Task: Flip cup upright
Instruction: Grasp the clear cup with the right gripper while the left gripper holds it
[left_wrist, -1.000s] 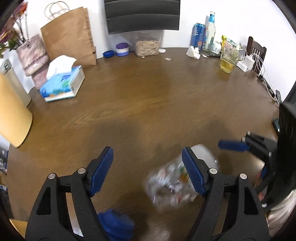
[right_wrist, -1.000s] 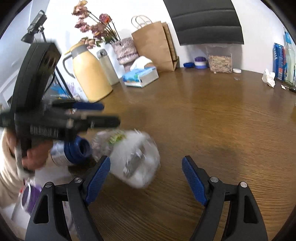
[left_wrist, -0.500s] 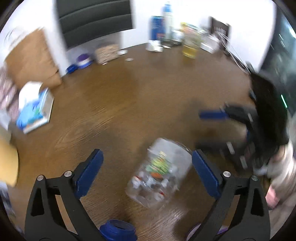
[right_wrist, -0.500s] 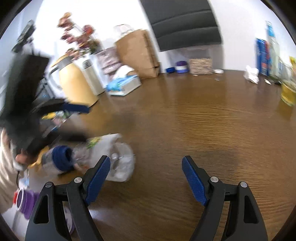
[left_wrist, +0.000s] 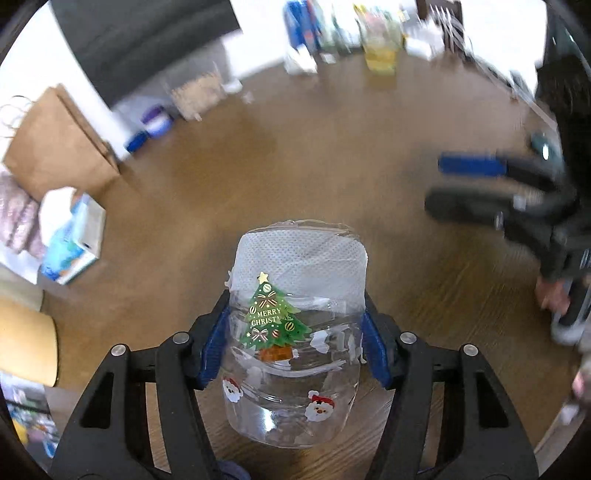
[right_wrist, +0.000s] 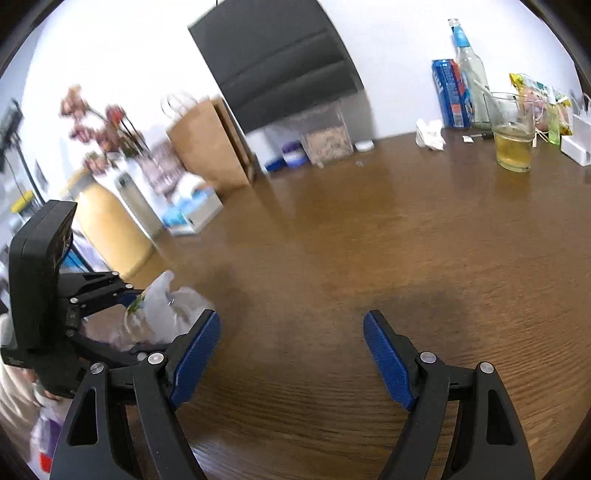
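Observation:
The cup (left_wrist: 295, 332) is a clear plastic cup with a Christmas tree sticker, Santa stickers and white material at its far end. It lies between my left gripper's blue pads, and my left gripper (left_wrist: 295, 332) is shut on its sides, over the wooden table (left_wrist: 295, 166). In the right wrist view the cup (right_wrist: 166, 310) shows at the left, held by the left gripper (right_wrist: 110, 295). My right gripper (right_wrist: 291, 354) is open and empty above bare table, to the right of the cup. It appears blurred in the left wrist view (left_wrist: 476, 184).
At the table's far side stand a brown paper bag (right_wrist: 207, 144), a tissue box (right_wrist: 195, 214), a yellow jug (right_wrist: 110, 229), a clear container (right_wrist: 325, 136), a blue can (right_wrist: 450, 92), a bottle (right_wrist: 469, 74) and a glass of yellow drink (right_wrist: 513, 133).
My left gripper has closed on the cup, which earlier lay loose between open jaws. The right gripper has drawn away to the right and stays open.

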